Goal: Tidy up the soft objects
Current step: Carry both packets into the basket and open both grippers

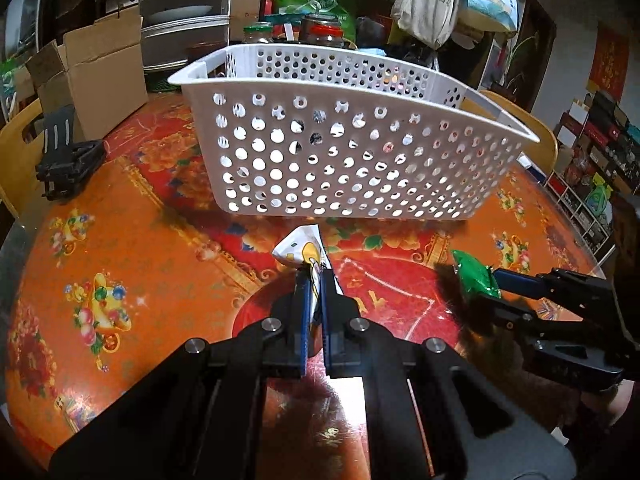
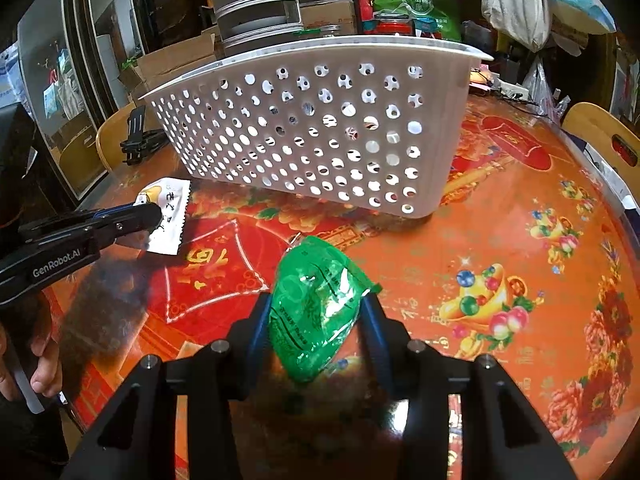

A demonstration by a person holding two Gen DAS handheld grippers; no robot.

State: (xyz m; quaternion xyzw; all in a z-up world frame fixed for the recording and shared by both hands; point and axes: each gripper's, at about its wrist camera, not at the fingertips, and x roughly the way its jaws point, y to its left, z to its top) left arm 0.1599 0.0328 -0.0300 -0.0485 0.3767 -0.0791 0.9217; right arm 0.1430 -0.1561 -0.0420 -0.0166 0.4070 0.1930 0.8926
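Left gripper (image 1: 314,280) pinches a white-and-yellow crinkled snack packet (image 1: 301,249); right gripper (image 2: 316,308) clamps a green plastic pouch (image 2: 316,300). Both should rise above the white perforated plastic basket's (image 1: 400,92) rim, then release inside.

Cardboard boxes (image 1: 105,68), jars (image 1: 322,32), hanging tote bag (image 1: 428,0).

The bench (image 1: 140,216) wears a glossy red-and-orange cloth printed with flowers and fruit. A white perforated basket (image 1: 344,152) stands on it toward twelve o'clock, and a black folded stand (image 1: 66,168) rests at nine o'clock near the edge.
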